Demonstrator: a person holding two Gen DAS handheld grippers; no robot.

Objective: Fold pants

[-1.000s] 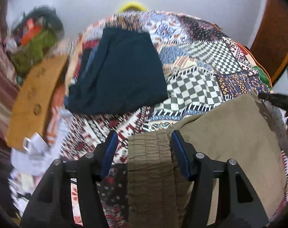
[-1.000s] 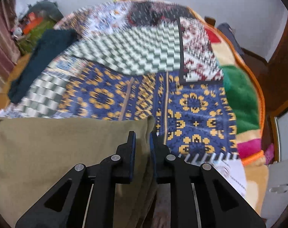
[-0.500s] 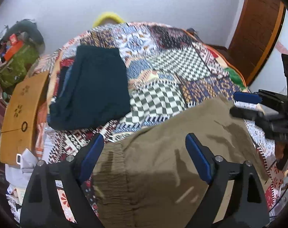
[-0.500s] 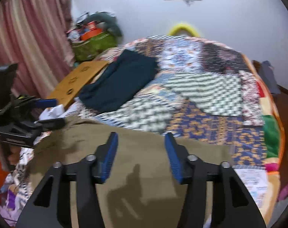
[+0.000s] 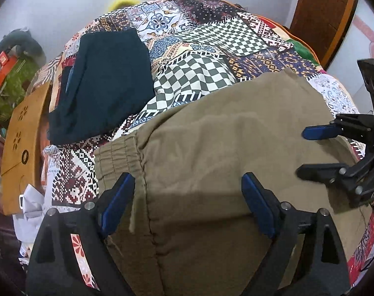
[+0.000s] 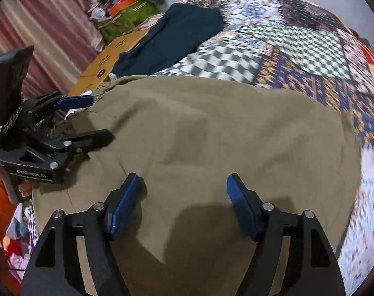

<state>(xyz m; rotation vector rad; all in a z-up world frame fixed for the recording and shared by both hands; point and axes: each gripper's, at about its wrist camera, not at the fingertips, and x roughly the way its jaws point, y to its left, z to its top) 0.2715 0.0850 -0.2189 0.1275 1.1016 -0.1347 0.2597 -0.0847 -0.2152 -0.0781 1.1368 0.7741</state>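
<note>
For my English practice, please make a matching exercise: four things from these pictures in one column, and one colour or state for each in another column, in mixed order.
Things:
1. pants
2. folded garment
3. left tool
4. bedspread

Colour or state:
a. open
b. patchwork of patterns
c. olive-brown
d. dark blue-green

Pairs: 1-c, 2-d, 3-a, 4-b

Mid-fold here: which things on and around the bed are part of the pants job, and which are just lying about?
Part of the job:
- olive pants, spread flat on the patchwork bedspread
- left hand-held gripper, open over the waistband end
- right hand-held gripper, open, above the fabric

Lying about:
- folded dark navy garment
- cardboard box
- green bag
</note>
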